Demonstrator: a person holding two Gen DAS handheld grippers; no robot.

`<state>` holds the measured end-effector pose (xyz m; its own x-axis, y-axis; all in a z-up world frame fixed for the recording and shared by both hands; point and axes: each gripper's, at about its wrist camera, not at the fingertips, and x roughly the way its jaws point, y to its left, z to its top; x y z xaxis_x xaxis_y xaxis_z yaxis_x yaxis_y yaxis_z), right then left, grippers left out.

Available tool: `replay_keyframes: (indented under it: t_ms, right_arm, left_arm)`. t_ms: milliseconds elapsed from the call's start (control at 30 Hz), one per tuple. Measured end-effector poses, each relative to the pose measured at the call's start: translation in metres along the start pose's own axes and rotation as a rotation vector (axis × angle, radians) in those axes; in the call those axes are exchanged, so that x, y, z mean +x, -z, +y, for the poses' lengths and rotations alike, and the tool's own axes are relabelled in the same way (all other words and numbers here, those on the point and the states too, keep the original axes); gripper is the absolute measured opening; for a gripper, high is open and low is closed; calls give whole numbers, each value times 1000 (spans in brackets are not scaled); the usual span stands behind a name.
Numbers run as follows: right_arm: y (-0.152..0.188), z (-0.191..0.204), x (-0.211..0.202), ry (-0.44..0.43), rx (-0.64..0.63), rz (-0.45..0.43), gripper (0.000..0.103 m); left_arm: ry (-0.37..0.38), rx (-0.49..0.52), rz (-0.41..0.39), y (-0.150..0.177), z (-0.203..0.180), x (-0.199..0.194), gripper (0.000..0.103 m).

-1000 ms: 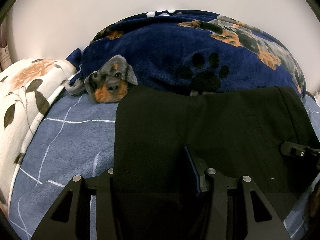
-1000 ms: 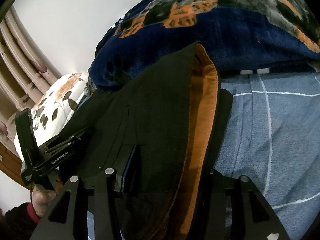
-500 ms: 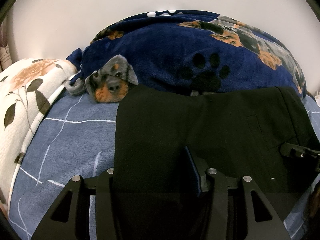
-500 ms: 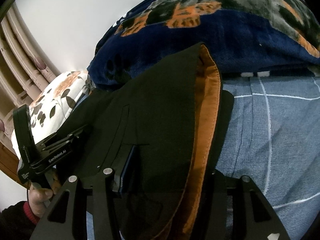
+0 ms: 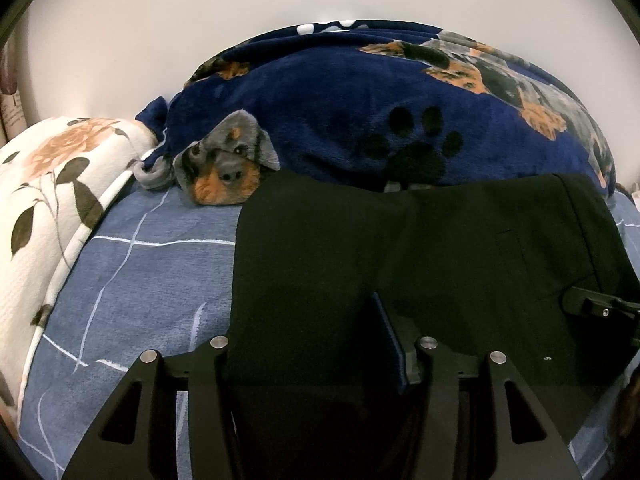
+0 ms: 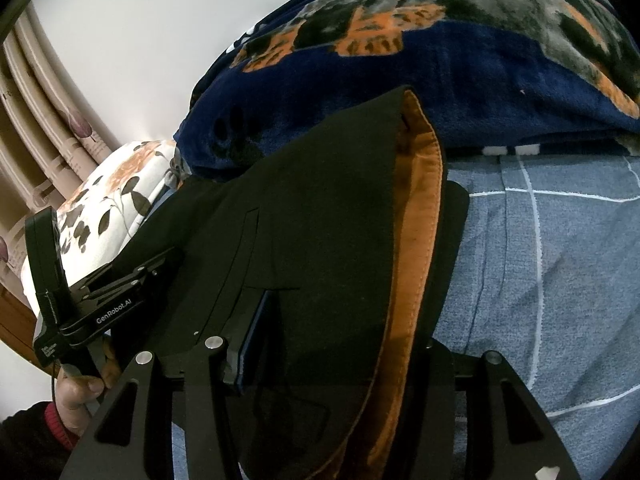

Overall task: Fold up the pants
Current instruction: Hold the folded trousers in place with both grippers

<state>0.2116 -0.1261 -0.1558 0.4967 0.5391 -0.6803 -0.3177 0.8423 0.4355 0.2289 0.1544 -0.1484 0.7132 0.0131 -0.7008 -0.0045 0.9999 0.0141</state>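
Black pants point(image 5: 400, 248) lie folded on a blue bed sheet point(image 5: 152, 280), their far edge against a navy blanket. My left gripper point(image 5: 316, 344) is shut on the near edge of the pants; cloth drapes over its left finger. My right gripper point(image 6: 340, 344) is shut on the pants point(image 6: 320, 220) at the waistband end, where the orange lining point(image 6: 420, 240) shows. The cloth hides its right finger. The left gripper point(image 6: 120, 280) shows at the left of the right wrist view, and the right gripper's tip point(image 5: 592, 308) at the right edge of the left wrist view.
A navy dog-print blanket point(image 5: 400, 120) is heaped along the wall behind the pants. A white floral pillow point(image 5: 48, 200) lies at the left. Curtains point(image 6: 40, 120) hang at the far left. Bare sheet point(image 6: 540, 260) lies to the right of the pants.
Both grippers keep their hold on the pants. The right wrist view has shifted slightly, with the pants a little lower in frame; the left view is nearly unchanged.
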Motion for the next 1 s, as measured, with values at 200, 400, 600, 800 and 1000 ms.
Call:
replay_keyframes:
  t_ms: [200, 400, 600, 800, 1000]
  right_arm:
    - [0, 0, 0, 1, -2, 0, 47]
    - [0, 0, 0, 1, -3, 0, 47]
    - [0, 0, 0, 1, -3, 1, 47]
    - [0, 0, 1, 4, -9, 1, 48]
    - [0, 1, 1, 4, -9, 1, 48]
  left_arm:
    - [0, 0, -1, 0, 1, 0, 52]
    - [0, 1, -2, 0, 2, 1, 52]
    - [6, -5, -4, 0, 2, 1, 52]
    - [10, -8, -3, 0, 3, 2, 52]
    - [10, -8, -3, 0, 3, 2, 52]
